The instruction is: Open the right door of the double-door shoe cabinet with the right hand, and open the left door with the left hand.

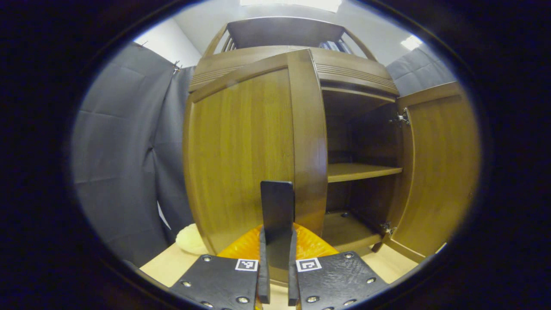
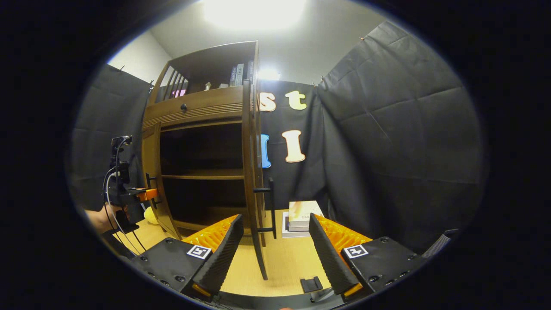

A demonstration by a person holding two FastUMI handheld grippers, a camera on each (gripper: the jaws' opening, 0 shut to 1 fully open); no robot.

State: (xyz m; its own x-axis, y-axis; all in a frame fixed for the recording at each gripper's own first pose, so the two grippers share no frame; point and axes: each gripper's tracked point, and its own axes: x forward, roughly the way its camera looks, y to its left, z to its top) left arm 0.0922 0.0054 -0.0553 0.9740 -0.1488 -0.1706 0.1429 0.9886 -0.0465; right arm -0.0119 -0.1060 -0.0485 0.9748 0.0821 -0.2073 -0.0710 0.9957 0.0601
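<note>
Close to the lens in the left gripper view, the left gripper (image 1: 277, 258) has its fingers pressed together on the dark bar handle (image 1: 277, 211) of the left door (image 1: 241, 159), which stands partly swung out from the shoe cabinet (image 1: 344, 73). Beyond it the right door (image 1: 443, 172) hangs wide open, showing a bare middle shelf (image 1: 361, 171).

From the right gripper view, the right gripper (image 2: 273, 245) has its fingers spread well apart, holding nothing, with the edge of the right door (image 2: 254, 172) and its bar handle (image 2: 271, 206) between them, farther off. A stack of books (image 2: 301, 217) lies on the counter (image 2: 280, 262) beside the cabinet. At the left a hand (image 2: 101, 217) holds the left gripper (image 2: 148, 194) at the left door (image 2: 150, 172).
</note>
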